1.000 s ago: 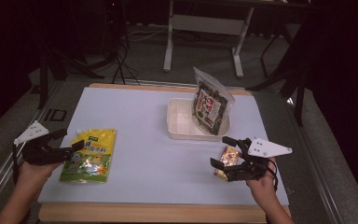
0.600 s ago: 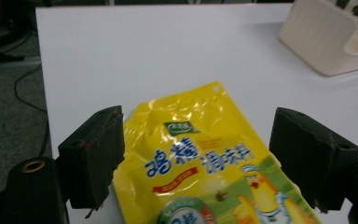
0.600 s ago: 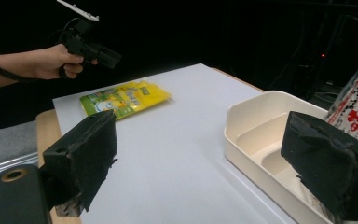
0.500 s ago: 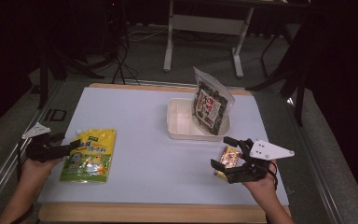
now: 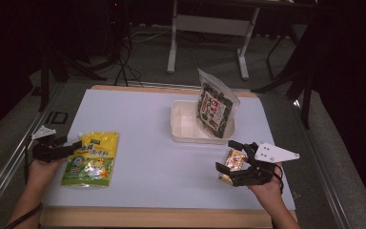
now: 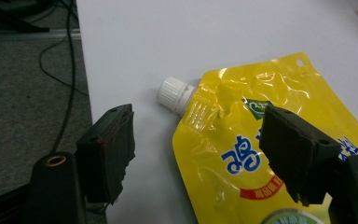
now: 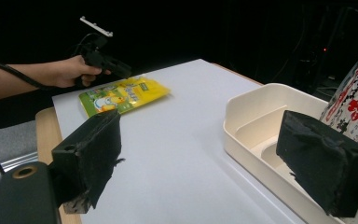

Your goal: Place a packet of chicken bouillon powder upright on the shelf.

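Now we see the left gripper (image 5: 74, 145) low at the 9 o'clock edge of the bench (image 5: 147, 119), at the top left corner of the yellow spout pouch (image 5: 91, 159); its jaws have just been closing, yet in the left gripper view they are apart, with the white cap (image 6: 172, 94) and the pouch corner lying between them, and the pads do not press on the pouch; we call this gripper wide, holding nothing. The pouch lies flat on the white sheet, its cap pointing to about 10 o'clock in the high view.

Meanwhile the right gripper (image 5: 231, 160) rests at about 4 o'clock on the bench; its jaws are spread on both sides of a small orange packet (image 5: 233, 162), which lies on the sheet; whether the pads touch it we cannot tell from the high view; in the right gripper view the jaws stand wide with bare sheet between them.

At about 1 o'clock is the cream tray (image 5: 183, 129); a dark snack bag (image 5: 214, 109) leans upright in its right part.
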The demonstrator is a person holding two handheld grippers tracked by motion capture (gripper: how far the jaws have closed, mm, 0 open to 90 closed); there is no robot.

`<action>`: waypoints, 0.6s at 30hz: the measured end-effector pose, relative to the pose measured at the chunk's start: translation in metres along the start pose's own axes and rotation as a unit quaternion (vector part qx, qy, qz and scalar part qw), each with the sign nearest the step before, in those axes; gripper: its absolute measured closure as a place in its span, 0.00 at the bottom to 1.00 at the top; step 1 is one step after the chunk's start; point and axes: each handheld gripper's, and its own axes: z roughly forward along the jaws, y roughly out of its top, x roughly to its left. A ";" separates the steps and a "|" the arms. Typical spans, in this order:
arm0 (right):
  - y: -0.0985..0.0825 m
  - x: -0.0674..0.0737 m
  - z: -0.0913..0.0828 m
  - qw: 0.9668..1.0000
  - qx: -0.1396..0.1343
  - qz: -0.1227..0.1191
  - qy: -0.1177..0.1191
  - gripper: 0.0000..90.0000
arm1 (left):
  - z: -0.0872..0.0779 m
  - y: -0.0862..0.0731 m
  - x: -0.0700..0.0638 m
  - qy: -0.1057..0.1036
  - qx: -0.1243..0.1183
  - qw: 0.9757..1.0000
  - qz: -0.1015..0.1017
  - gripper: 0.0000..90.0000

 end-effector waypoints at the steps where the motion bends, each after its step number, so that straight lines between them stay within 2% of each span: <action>1: 0.000 0.000 0.000 1.000 0.000 0.000 0.002 0.15 | 0.002 0.000 0.000 0.002 0.005 1.000 0.000 0.29; 2: 0.000 0.000 0.000 1.000 0.001 0.000 0.001 0.15 | 0.004 0.001 0.000 -0.002 0.008 1.000 -0.002 0.29; 6: -0.001 0.000 0.001 1.000 0.004 -0.002 -0.001 0.15 | 0.015 -0.001 -0.001 0.006 0.041 0.999 0.005 0.29; 10: -0.001 0.000 0.001 1.000 0.004 -0.003 0.003 0.15 | 0.018 0.000 -0.004 0.015 0.052 0.998 0.009 0.30; 13: 0.000 0.000 0.001 1.000 0.004 -0.004 0.004 0.15 | 0.021 0.000 -0.011 0.037 0.066 0.997 0.033 0.31; 16: 0.000 0.002 0.001 1.000 0.006 -0.007 0.003 0.15 | 0.022 0.003 -0.015 0.046 0.082 0.995 0.030 0.32; 18: 0.000 0.002 0.001 1.000 0.008 -0.006 0.004 0.15 | 0.023 0.006 -0.017 0.051 0.093 0.994 0.036 0.34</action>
